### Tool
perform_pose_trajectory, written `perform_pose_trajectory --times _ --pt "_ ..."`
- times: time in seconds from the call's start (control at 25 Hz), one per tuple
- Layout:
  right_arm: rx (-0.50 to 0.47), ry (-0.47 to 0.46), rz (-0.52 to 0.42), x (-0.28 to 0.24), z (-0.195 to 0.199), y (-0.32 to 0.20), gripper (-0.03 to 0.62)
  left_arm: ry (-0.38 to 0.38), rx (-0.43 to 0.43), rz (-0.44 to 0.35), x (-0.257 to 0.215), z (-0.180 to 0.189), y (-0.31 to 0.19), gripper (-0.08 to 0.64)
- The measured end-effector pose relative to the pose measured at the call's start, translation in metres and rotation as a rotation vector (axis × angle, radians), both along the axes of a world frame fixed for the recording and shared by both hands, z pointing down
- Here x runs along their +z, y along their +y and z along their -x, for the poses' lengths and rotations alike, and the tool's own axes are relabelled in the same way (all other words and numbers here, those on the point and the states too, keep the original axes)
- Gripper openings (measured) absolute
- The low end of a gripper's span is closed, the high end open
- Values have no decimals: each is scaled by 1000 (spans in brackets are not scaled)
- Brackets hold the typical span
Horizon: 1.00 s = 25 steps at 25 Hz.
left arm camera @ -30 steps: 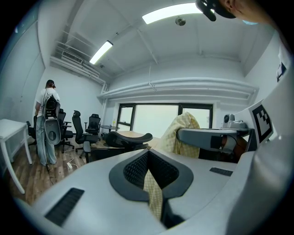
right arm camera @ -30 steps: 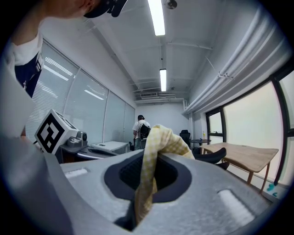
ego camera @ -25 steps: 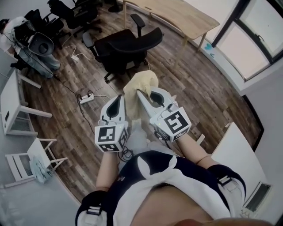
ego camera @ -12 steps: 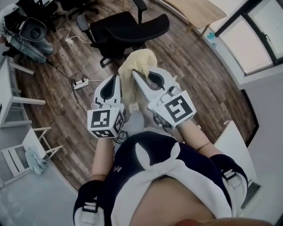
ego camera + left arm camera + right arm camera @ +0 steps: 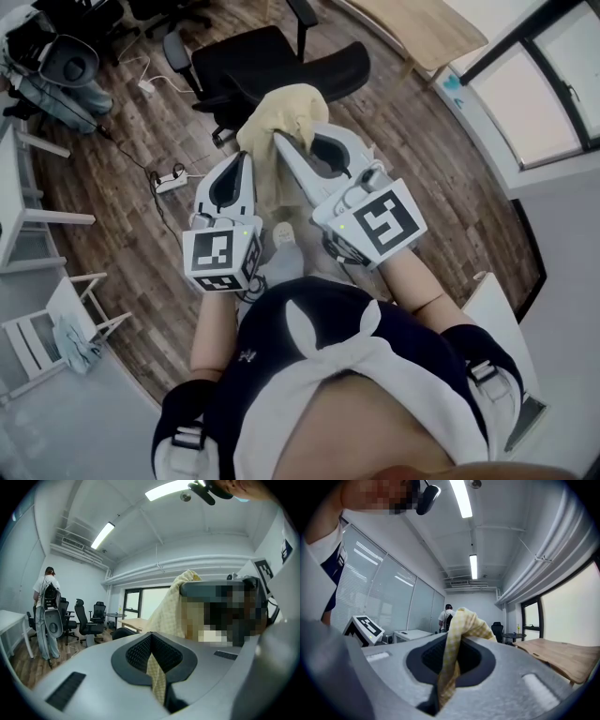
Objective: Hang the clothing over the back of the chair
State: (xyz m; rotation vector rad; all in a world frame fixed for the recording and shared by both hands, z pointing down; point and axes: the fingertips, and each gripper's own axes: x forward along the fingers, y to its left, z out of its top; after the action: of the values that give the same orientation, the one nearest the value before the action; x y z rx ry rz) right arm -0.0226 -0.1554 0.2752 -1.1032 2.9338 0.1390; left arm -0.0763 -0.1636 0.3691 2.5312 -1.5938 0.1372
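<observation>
Clothing (image 5: 277, 111) pinched in left gripper (image 5: 245, 161) and right gripper (image 5: 280, 142), near chair (image 5: 272, 64).

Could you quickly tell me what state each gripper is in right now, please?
Left gripper: closed, pinching the yellow checked cloth.
Right gripper: closed, pinching the same yellow checked cloth.

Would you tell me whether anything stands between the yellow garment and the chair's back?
Nothing visible does. The garment, shut in the left gripper and right gripper, is right by the chair back; the power strip lies off to the left.
</observation>
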Motion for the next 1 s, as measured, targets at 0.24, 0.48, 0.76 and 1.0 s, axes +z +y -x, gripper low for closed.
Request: perform_pose_trajectory --times 0.24,0.48,0.76,1.0 --pt "-3 -31 -69 -30 0 -27 17 2 -1 -16 -5 5 -17 5" --pt "11 -42 -132 -61 -2 -62 17 19 0 2 -2 8 -40 5" --pt "21 -20 -193 -85 -6 -100 17 43 9 23 5 4 -62 5" --pt "6 58 -195 -77 6 -135 18 54 3 21 3 19 -87 5"
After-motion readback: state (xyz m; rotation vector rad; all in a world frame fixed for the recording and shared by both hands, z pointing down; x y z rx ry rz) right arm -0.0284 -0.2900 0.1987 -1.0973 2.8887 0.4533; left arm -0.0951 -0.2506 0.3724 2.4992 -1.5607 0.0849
